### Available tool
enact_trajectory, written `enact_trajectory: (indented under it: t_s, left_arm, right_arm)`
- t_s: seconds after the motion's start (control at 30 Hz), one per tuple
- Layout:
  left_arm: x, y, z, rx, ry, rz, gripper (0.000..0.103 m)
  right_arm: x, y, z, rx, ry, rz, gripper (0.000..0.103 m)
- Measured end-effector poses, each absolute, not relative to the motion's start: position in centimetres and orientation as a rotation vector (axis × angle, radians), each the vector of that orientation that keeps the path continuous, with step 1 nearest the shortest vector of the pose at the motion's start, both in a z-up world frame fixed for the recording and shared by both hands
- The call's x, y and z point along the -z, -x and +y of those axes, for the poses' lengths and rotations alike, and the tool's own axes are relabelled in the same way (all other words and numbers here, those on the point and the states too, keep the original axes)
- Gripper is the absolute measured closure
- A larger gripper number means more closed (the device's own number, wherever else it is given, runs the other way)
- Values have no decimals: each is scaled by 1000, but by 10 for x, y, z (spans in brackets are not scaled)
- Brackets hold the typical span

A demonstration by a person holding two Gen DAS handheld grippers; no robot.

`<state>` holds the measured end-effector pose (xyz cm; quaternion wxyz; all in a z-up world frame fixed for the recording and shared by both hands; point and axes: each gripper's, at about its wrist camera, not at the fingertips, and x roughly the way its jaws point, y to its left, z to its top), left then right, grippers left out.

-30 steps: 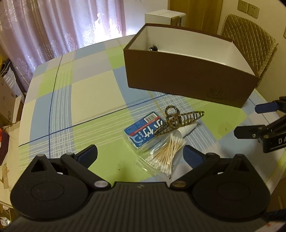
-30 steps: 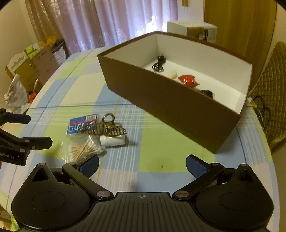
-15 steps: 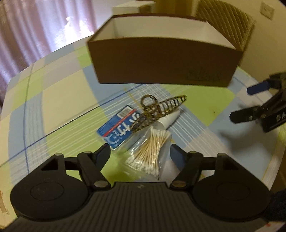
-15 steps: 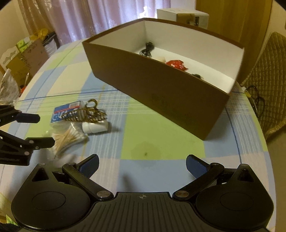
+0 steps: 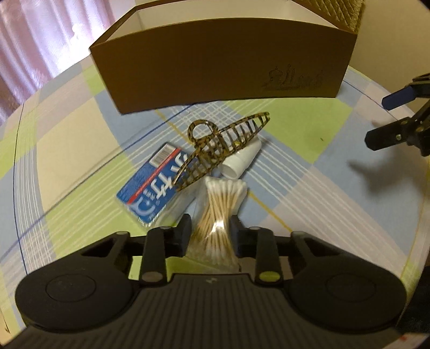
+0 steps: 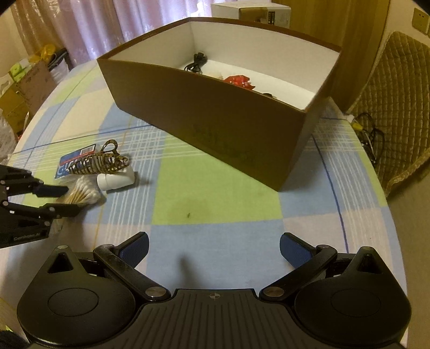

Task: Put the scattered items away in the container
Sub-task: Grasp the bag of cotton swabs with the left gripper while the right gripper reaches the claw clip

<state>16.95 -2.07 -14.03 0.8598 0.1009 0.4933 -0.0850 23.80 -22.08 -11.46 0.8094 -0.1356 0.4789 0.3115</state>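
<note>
Pink curtains hang across the upper left, cardboard boxes stacked at left, and a quilted tan chair at right.

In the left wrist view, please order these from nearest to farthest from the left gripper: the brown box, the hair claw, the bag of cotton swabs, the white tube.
1. Bag of cotton swabs: between the fingers of the left gripper.
2. Hair claw: just beyond the swabs, lying over the blue packet.
3. White tube: partly under the claw, slightly right; close to call with the claw.
4. Brown box: at the back.
</note>
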Motion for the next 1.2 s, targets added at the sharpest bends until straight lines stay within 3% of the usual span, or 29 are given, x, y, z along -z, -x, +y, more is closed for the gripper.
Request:
enact_trajectory:
  t_s: [0.27, 0.53, 0.6, 0.67, 0.97, 1.2]
  left_arm:
    - [136, -141, 19, 17, -127, 1089, 80]
    - [134, -134, 85, -211, 120, 1107, 80]
    - [133, -134, 93, -227, 154, 1106, 79]
    - [133, -133, 95, -230, 174, 1102, 79]
    - [140, -139, 95, -228, 169, 1126, 75]
    - [141, -143, 96, -228, 163, 1130, 74]
  right_arm:
    - [113, -236, -193, -807, 316, 984, 2]
    - [115, -223, -140, -1083, 499, 815, 3]
    - [119, -218, -128, -1137, 571, 761, 17]
    - [123, -215, -117, -1196, 613, 735, 21]
    - [145, -218, -79, -1315, 771, 653, 24]
    - [160, -223, -66, -1372, 861, 685, 54]
